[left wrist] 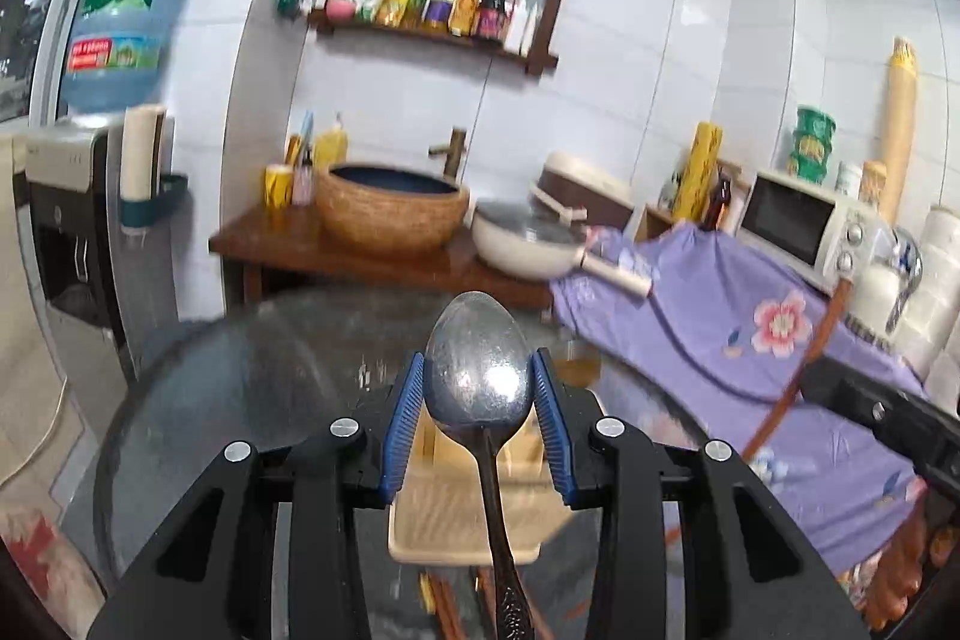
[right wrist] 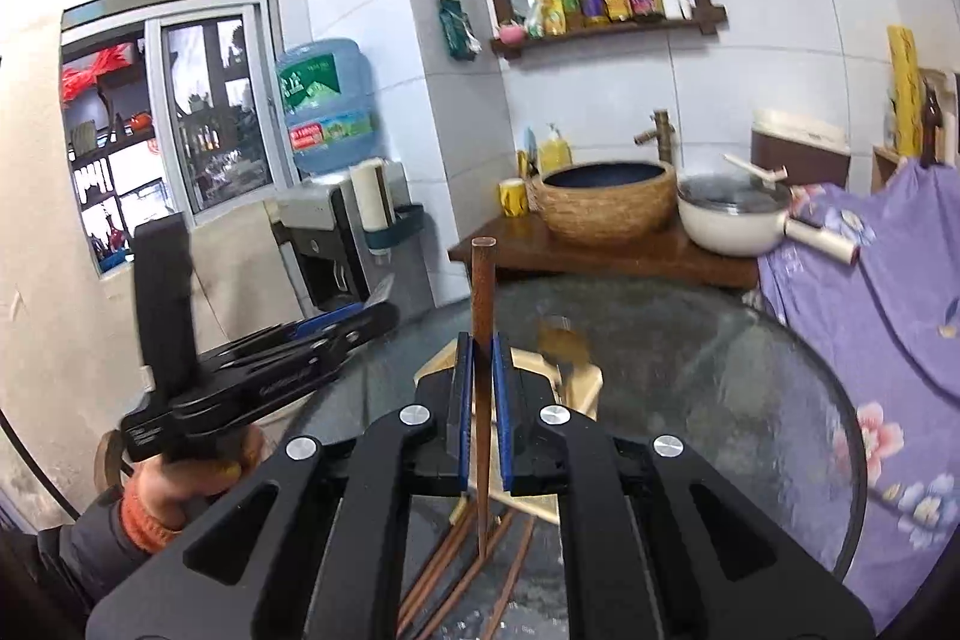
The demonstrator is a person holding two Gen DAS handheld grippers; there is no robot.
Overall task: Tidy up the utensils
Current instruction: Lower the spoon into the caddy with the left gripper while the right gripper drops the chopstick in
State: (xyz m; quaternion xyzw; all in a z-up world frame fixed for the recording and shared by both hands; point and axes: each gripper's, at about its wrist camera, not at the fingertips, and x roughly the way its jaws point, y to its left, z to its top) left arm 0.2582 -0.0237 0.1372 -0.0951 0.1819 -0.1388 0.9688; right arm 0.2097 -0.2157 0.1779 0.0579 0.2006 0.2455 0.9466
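A stiff, slick-looking metal spoon (left wrist: 478,370) sat at lower centre, its bowl clamped by the left gripper (left wrist: 478,388), while the right gripper (right wrist: 478,394) pinched one rigid wooden chopstick (right wrist: 482,316) mid-shaft above loose chopsticks (right wrist: 456,574) on the glass counter (right wrist: 720,400).

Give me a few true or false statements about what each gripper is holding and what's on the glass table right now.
1. The left gripper holds a metal spoon by its bowl. True.
2. The right gripper is open and empty. False: it is shut on a brown chopstick.
3. More chopsticks lie on the glass table. True.
4. The white pan sits on the glass table. False: it rests on the wooden counter beside the woven basin.
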